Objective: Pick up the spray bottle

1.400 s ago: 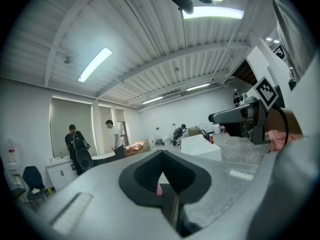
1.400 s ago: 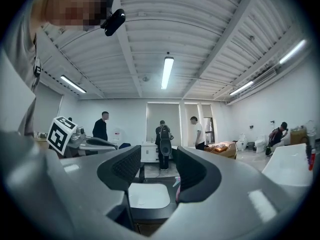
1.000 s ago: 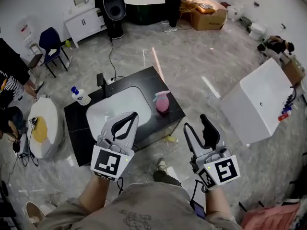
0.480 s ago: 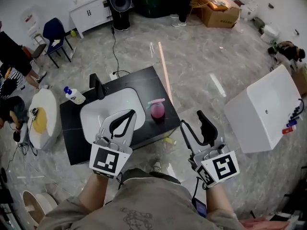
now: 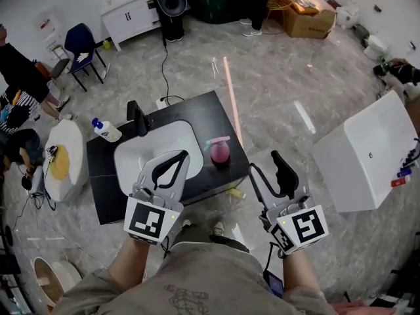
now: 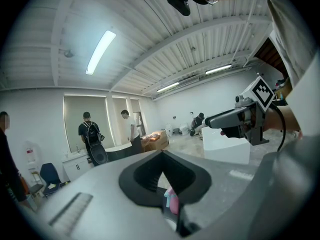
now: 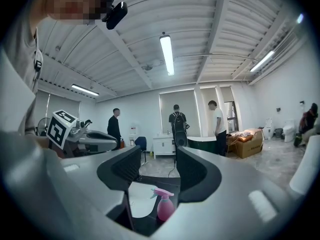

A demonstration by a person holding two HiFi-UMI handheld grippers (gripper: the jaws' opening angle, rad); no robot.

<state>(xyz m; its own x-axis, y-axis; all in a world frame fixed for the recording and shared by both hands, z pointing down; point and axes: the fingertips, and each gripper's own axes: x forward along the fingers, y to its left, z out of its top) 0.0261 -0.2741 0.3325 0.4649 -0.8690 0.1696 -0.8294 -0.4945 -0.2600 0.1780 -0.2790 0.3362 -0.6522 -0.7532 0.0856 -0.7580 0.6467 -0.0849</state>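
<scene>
Two grippers: both are held low in front of the person, side by side and apart from each other, touching nothing.
Left gripper (image 5: 177, 156) (image 6: 161, 153): jaws closed tip to tip, with only a loop-shaped opening behind the tips; it holds nothing.
Right gripper (image 5: 264, 164) (image 7: 157, 154): jaws spread wide, with nothing in the gap.
Spray bottle (image 5: 220, 151) (image 7: 164, 206) (image 6: 172, 201): pink and upright. It is ahead and to the right of the left gripper, and ahead and a little to the left of the right gripper. The right gripper view shows it low between the jaws but well apart from them.
Counter (image 5: 105, 176): black, ahead of the left gripper; the spray bottle stands on its right part.
Basin (image 5: 147, 151): white, set in the counter straight ahead of the left gripper, with the spray bottle just beside its right edge.
Faucet (image 5: 138, 117): black, at the basin's far side.
White bottle (image 5: 105, 130): blue-capped, at the counter's far left corner, ahead and left of the left gripper.
</scene>
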